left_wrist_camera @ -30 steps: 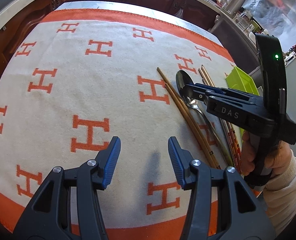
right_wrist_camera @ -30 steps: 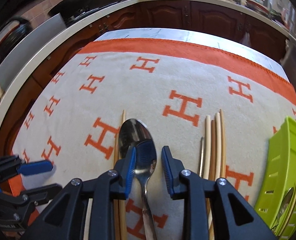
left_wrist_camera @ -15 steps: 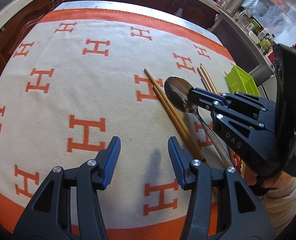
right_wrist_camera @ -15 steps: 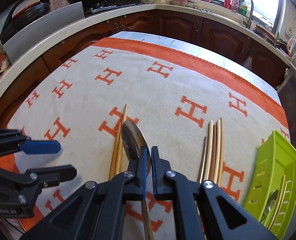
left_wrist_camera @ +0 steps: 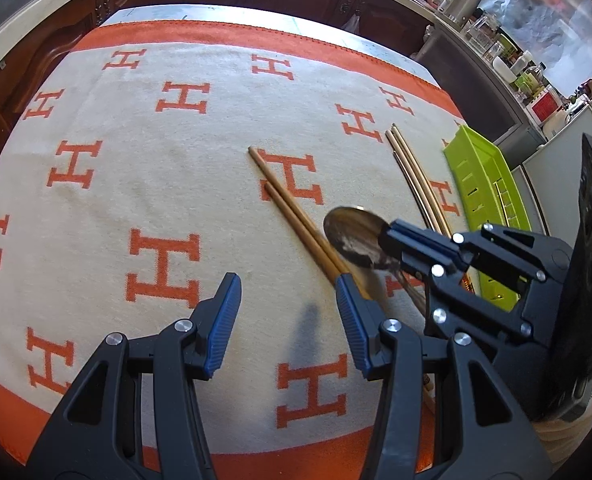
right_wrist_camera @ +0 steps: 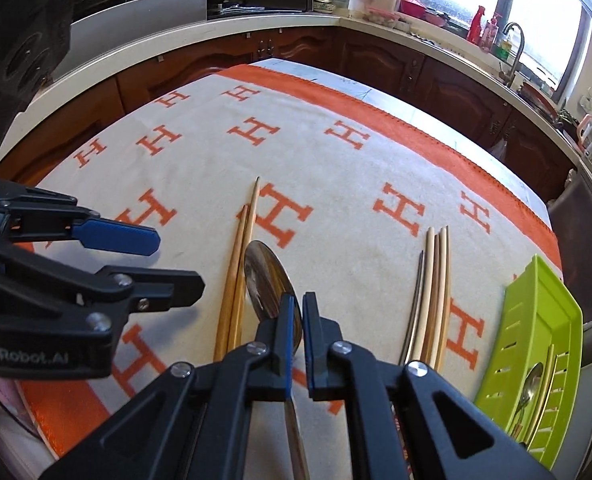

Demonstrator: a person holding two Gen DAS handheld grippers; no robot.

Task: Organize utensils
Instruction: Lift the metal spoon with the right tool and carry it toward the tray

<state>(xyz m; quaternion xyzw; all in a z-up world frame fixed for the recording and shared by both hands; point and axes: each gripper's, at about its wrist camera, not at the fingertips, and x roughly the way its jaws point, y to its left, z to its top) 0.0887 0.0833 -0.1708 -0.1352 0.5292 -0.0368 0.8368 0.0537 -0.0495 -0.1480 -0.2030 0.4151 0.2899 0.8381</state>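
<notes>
spoon [right_wrist_camera: 269, 280] handle hidden under the right gripper [right_wrist_camera: 299, 312] fingers, cut off at bottom edge. brown chopsticks' [left_wrist_camera: 296, 216] near ends hidden behind both grippers. green tray [right_wrist_camera: 536, 344] contents – too small to tell.

My left wrist view sits just behind the left tool [left_wrist_camera: 287, 312], close above the desk [left_wrist_camera: 215, 12], facing across the orange-patterned cloth [left_wrist_camera: 183, 184] toward dark cabinets. My right wrist view rides behind the right tool [right_wrist_camera: 298, 312], similarly low, facing the far counter and window. Both share the cloth, the brown chopsticks [left_wrist_camera: 291, 216] [right_wrist_camera: 239, 256], the green tray [left_wrist_camera: 480, 184] [right_wrist_camera: 536, 320], and each other's tool.
</notes>
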